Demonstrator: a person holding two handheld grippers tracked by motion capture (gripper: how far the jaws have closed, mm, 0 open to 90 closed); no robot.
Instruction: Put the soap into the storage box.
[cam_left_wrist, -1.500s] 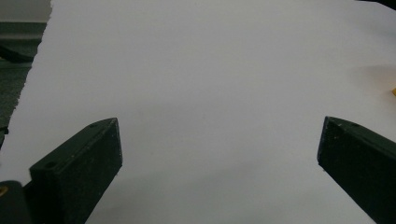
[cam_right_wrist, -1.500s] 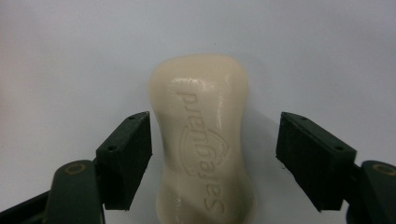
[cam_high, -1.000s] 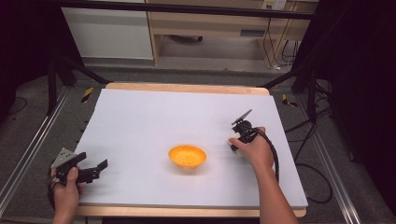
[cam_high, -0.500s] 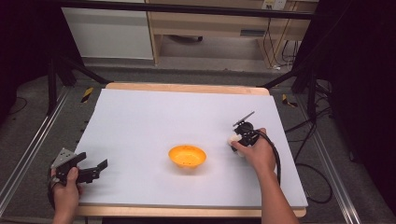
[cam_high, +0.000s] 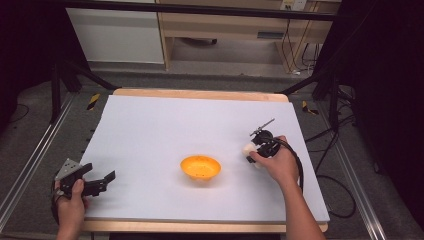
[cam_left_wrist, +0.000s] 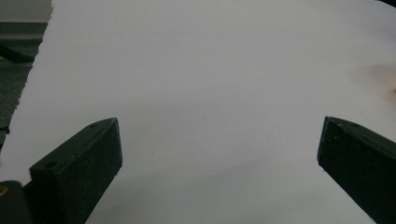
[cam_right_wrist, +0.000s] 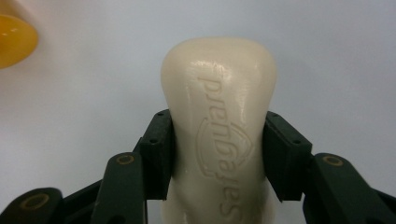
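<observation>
A dim workroom around a lit white table

The table (cam_high: 200, 120) has a pale wooden edge and stands on grey floor (cam_high: 30, 125) between metal rails (cam_high: 27, 165). Behind it stand a white cabinet (cam_high: 115, 35) and a light wooden desk (cam_high: 240, 25); black cables (cam_high: 340, 180) trail at the right, and both sides fall into darkness.

The left tongs (cam_high: 98, 181) rest at the tabletop's (cam_high: 150, 125) near left corner, held in the left hand (cam_high: 70, 205), jaws spread wide and pointing across the surface. The right tongs (cam_high: 252, 152), near the right edge, are clamped on a pale bar (cam_right_wrist: 219, 126), the right hand (cam_high: 277, 165) gripping from behind.
</observation>
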